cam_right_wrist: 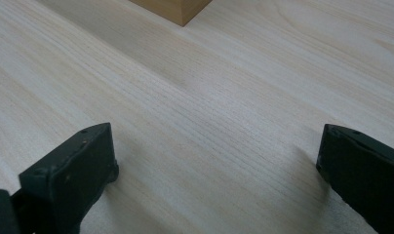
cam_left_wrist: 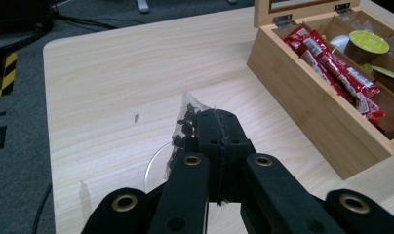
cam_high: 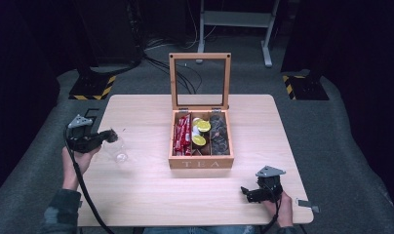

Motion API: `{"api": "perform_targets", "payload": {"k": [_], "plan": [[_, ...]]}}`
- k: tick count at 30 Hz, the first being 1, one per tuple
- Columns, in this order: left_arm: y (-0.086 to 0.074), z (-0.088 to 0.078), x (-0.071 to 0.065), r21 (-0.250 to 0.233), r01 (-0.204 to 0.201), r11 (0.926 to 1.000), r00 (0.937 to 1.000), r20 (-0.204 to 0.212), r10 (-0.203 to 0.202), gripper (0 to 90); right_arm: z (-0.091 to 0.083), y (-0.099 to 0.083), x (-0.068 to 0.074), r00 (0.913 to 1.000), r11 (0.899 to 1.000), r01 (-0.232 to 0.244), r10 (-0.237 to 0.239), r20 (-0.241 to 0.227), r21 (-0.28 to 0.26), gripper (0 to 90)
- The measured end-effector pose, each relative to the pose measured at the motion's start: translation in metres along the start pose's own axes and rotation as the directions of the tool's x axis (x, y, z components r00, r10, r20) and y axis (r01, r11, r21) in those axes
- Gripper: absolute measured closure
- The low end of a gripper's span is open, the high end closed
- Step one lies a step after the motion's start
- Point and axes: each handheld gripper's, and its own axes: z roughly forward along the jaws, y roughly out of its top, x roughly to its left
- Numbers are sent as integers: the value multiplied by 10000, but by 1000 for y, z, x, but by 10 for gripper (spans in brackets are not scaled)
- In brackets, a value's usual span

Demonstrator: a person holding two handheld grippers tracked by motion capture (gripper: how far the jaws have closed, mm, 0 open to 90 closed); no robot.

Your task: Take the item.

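My left gripper (cam_high: 112, 135) (cam_left_wrist: 218, 124) is shut on a clear sachet of dark bits (cam_left_wrist: 186, 117), held just above the table's left side. Under it stands a clear glass cup (cam_high: 121, 157) (cam_left_wrist: 153, 168), partly hidden by the jaws. The wooden tea box (cam_high: 201, 163) (cam_left_wrist: 302, 112) sits mid-table with its glass lid (cam_high: 200, 80) upright. It holds red sachets (cam_high: 182, 135) (cam_left_wrist: 331, 68), yellow-lidded capsules (cam_high: 203, 126) (cam_left_wrist: 368, 41) and dark sachets (cam_high: 219, 134). My right gripper (cam_high: 246, 192) (cam_right_wrist: 214, 146) stands open low over the table near the front right, with nothing between its jaws.
A small metal piece (cam_high: 307, 204) lies at the table's front right corner. The box's corner (cam_right_wrist: 178, 9) shows ahead of the right gripper. A tiny dark speck (cam_left_wrist: 136, 117) lies on the wood. Stand bases with yellow-black tape (cam_high: 90, 87) and cables sit on the floor behind.
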Motion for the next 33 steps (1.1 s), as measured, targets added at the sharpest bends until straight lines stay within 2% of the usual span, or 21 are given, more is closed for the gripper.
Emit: {"api": "perform_targets", "payload": {"k": [13, 26, 27, 32, 33], "plan": [[-11, 13, 5, 548, 167, 9984, 9998, 88, -172, 900, 0, 0, 0, 10000, 10000, -32, 32, 6, 2, 3], [-17, 22, 6, 799, 257, 9965, 9996, 87, -265, 900, 0, 0, 0, 10000, 10000, -54, 54, 13, 5, 3], [-18, 22, 7, 935, 239, 9953, 9996, 117, -251, 900, 0, 0, 0, 10000, 10000, -57, 57, 14, 9, 3], [-22, 28, 7, 1013, 335, 9943, 9994, 73, -344, 900, 0, 0, 0, 10000, 10000, -8, 8, 7, -2, 3], [-21, 28, 8, 1214, 307, 9921, 9994, 114, -323, 900, 0, 0, 0, 10000, 10000, -58, 58, 14, 4, 3]]}}
